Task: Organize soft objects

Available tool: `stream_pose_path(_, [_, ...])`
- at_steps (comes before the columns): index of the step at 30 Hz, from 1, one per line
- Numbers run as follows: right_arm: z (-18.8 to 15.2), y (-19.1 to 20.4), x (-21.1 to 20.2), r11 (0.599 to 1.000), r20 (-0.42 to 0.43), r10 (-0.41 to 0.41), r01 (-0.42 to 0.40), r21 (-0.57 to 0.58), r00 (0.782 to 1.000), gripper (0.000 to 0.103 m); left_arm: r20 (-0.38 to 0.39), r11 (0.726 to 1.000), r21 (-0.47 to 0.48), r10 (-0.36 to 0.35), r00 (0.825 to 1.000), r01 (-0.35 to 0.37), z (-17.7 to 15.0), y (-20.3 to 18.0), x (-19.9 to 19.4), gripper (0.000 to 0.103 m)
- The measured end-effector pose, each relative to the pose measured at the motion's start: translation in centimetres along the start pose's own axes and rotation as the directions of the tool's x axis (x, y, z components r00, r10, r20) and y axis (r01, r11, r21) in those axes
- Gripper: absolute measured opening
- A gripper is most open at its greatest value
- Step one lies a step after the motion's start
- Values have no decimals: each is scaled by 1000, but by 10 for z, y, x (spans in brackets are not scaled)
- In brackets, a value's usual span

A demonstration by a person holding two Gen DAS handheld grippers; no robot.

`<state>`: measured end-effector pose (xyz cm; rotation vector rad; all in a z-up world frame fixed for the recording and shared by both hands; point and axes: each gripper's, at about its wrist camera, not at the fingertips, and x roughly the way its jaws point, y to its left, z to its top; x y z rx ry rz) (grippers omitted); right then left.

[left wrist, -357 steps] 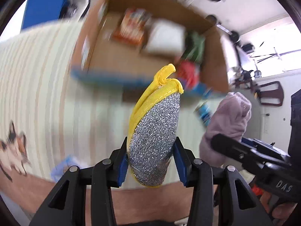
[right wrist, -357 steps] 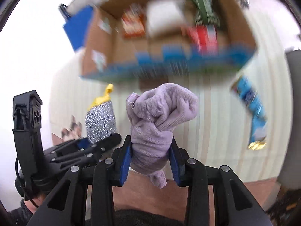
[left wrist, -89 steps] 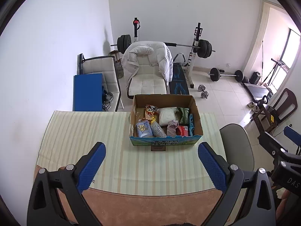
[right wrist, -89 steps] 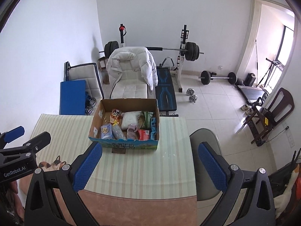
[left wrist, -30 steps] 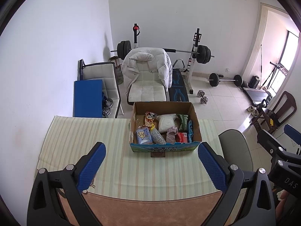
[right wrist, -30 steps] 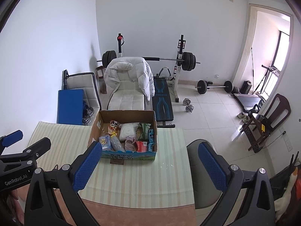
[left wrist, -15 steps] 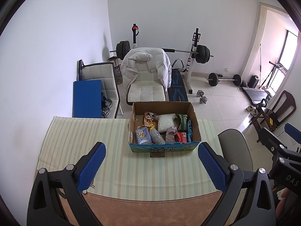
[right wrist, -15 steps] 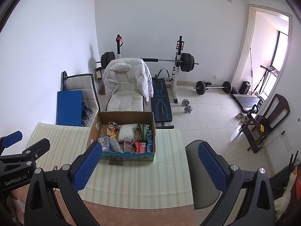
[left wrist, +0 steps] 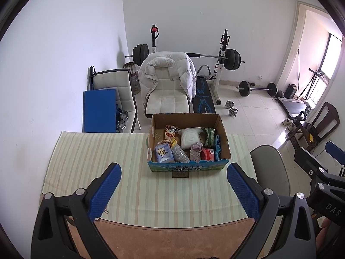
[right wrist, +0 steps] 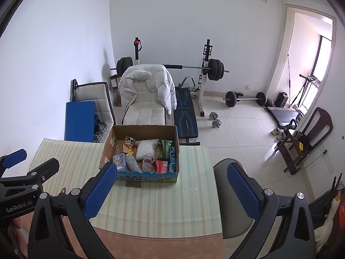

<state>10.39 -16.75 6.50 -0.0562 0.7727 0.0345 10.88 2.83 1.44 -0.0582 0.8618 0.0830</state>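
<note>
An open cardboard box [left wrist: 185, 118] [right wrist: 146, 130] stands on the striped tablecloth [left wrist: 97, 155]. Inside lie a silver glitter sponge [left wrist: 179, 153] [right wrist: 133, 163], a purple cloth [left wrist: 196, 151] [right wrist: 148, 161], a white soft pack [left wrist: 189, 137] and several small packets. My left gripper [left wrist: 172, 170] is held high and back from the box, open and empty. At the same height my right gripper [right wrist: 172, 168] is open and empty too. Each gripper shows at the edge of the other's view: the right gripper [left wrist: 319, 183] and the left gripper [right wrist: 25, 179].
A grey chair [left wrist: 269, 168] stands at the table's right side. Beyond the table are a white chair with a jacket [left wrist: 166, 82], a blue mat [left wrist: 99, 110], a weight bench [right wrist: 185, 112] and dumbbells [right wrist: 214, 119] on the tiled floor.
Earlier the left gripper held the glitter sponge and the right held the purple cloth; both now lie in the box. In the last second both grippers stayed open and drifted slightly.
</note>
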Motion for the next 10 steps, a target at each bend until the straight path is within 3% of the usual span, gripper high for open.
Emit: stream_pose_path(10, [-3, 0, 0, 1000, -3, 1, -1, 2, 1000, 103, -6, 1000, 6, -2, 1000, 2, -2, 1, 3, 101])
